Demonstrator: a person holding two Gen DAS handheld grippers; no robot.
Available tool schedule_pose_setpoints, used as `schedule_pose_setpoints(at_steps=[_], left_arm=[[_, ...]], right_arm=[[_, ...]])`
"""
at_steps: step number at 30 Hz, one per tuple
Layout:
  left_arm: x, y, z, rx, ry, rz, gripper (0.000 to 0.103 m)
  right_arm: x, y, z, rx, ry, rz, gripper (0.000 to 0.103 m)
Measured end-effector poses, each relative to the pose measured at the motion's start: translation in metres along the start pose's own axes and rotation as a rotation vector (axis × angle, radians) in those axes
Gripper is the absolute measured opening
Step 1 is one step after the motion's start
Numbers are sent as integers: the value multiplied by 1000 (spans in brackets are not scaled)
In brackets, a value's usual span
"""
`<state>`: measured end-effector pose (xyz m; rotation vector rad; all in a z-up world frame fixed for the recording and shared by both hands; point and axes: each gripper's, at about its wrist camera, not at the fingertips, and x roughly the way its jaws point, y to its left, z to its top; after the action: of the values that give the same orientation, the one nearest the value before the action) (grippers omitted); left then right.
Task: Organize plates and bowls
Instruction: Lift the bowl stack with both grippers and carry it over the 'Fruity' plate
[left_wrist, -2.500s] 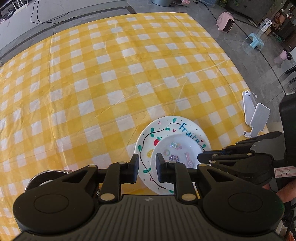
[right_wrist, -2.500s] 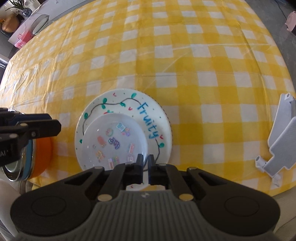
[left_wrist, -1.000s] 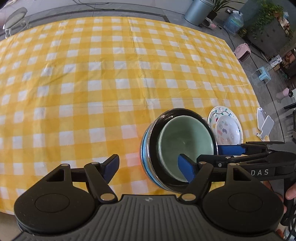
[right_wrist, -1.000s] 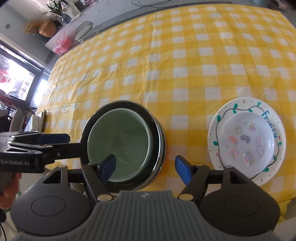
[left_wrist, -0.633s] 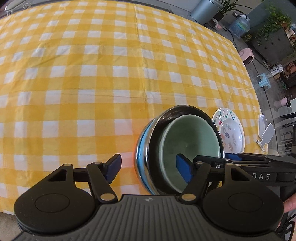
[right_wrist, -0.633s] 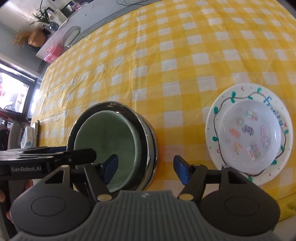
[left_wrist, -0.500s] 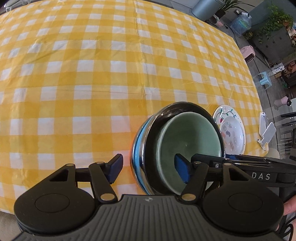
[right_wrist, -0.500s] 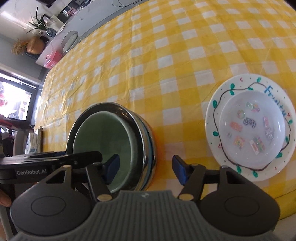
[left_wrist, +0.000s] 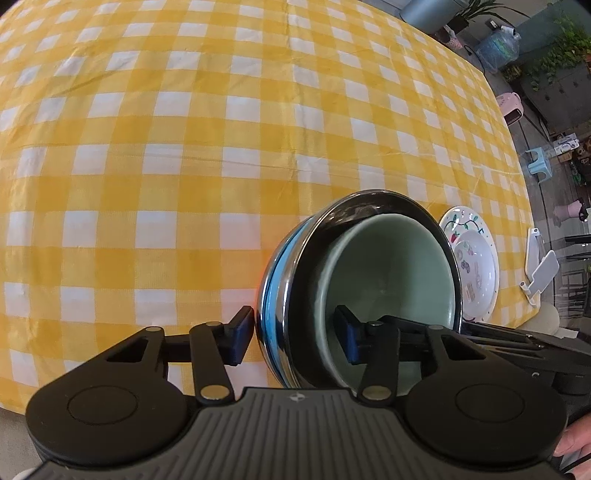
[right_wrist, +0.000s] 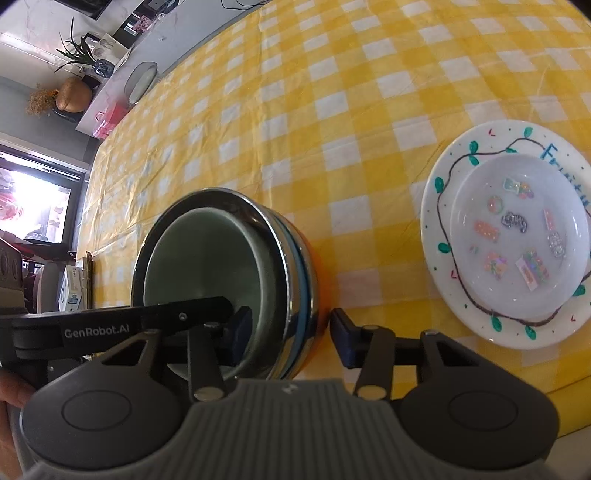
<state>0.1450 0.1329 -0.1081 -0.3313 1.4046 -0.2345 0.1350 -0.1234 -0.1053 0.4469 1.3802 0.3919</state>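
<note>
1. Bowls sit nested at the near edge of the desk: a pale green bowl inside a steel bowl, with a blue band and an orange one showing beneath.
2. The left tool straddles the stack's left wall, one finger outside, one inside the green bowl. Its jaws have just been closing, but a gap shows beside the outer pad, so they stand apart.
3. The right tool straddles the opposite wall the same way, jaws also just closing and not yet pressing.
4. Judged best: close both together, evenly, so the stack lifts level and the inner bowls don't slide.
5. Beyond the right tool, to its right, lies a painted plate carrying a smaller white plate.
6. A yellow checked cloth covers the desk; past its far edge are a grey bin and potted plants.
</note>
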Motion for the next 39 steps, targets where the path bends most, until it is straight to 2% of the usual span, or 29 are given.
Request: schedule_pose_setpoints(at_steps=[6, 14, 26, 33, 39], left_arm=[[1, -3, 2, -11, 6, 14, 54], [-2, -3, 3, -2, 0, 21, 46], [-9, -15, 6, 17, -39, 36, 46], [-19, -26, 12, 19, -54, 31, 46], [-27, -53, 17, 31, -69, 3, 46]], right_arm=[[1, 4, 1, -3, 1, -21, 45], [3, 4, 0, 15, -2, -28, 43], [-2, -2, 3, 27, -11, -24, 37], [-18, -2, 9, 22, -24, -16, 37], [-45, -9, 16, 21, -38, -28, 37]])
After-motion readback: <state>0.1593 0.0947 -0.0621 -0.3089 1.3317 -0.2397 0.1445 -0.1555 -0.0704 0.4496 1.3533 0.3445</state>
